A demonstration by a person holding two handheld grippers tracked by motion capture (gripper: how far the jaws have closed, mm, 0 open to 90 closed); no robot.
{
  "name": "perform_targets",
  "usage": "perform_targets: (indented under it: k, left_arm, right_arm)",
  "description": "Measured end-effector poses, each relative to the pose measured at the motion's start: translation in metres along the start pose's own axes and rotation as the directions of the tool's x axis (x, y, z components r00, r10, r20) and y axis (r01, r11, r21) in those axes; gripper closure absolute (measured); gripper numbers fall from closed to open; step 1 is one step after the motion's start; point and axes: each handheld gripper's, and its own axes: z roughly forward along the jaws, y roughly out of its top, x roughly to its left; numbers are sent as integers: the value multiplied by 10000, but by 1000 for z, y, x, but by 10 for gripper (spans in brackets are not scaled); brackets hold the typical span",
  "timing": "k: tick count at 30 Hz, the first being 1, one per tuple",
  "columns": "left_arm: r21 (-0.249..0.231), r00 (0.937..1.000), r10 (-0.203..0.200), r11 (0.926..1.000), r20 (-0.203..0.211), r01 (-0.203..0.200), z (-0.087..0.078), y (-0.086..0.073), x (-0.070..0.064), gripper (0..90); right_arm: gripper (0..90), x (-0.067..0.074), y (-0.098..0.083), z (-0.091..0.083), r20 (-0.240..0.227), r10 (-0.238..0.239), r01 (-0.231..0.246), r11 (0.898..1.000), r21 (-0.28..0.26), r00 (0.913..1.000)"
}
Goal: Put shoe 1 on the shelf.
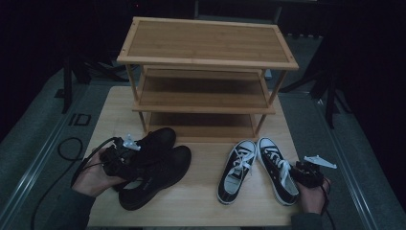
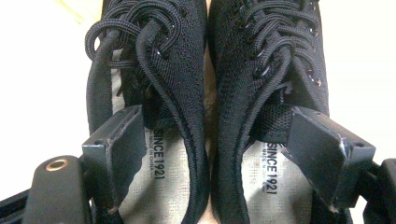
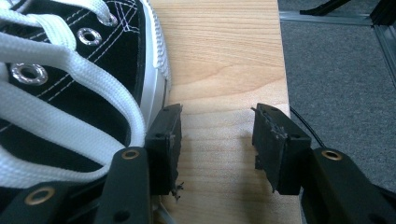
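The left hand-held gripper (image 2: 219, 154) has its jaws apart, one inside each of the two black shoes (image 2: 205, 93), straddling their adjoining inner walls without pressing them. The shoes lie side by side on the desk (image 1: 201, 201), left of the shoe rack (image 1: 206, 62). The right hand-held gripper (image 3: 217, 140) is spread apart over bare wood beside a black-and-white sneaker (image 3: 70, 84).

high view: above, facing forward-down, far | gripper views: close along jaws | shared: black shoes (image 1: 153, 167), sneaker (image 1: 277, 168)
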Motion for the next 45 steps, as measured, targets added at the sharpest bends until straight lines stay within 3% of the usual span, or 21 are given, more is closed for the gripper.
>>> perform_targets:
  k: [7,9,15,21,30,37,41,45]
  left_arm:
    - [54,9998,-181,9998,2,181,3,-2,5,192]
    - [-16,9999,-77,10000,72,77,4,-3,6,235]
    - [228,9996,-274,9994,115,271,11,-5,10,304]
    - [423,9994,-71,9991,326,58,15,0,10,398]
    - [778,9982,-65,9970,597,19,25,7,10,466]
    - [1238,9943,-114,9923,1061,-19,31,12,13,504]
    - [1511,9930,-9,9884,1179,-170,31,14,14,576]
    - [1762,9932,10,9841,1163,-216,33,17,14,593]
  right_arm:
    - [518,0,0,0,4,1,-1,10000,0,10000]
    - [518,0,0,0,3,1,-1,10000,-1,10000]
    - [517,0,0,0,5,5,-5,10000,1,10000]
    - [517,0,0,0,11,2,-2,10000,2,10000]
    - [517,0,0,0,8,7,-7,10000,0,10000]
    - [517,0,0,0,14,1,-1,10000,8,10000]
    - [517,0,0,0,12,7,-7,10000,1,10000]
    - [517,0,0,0,13,2,-2,10000,-1,10000]
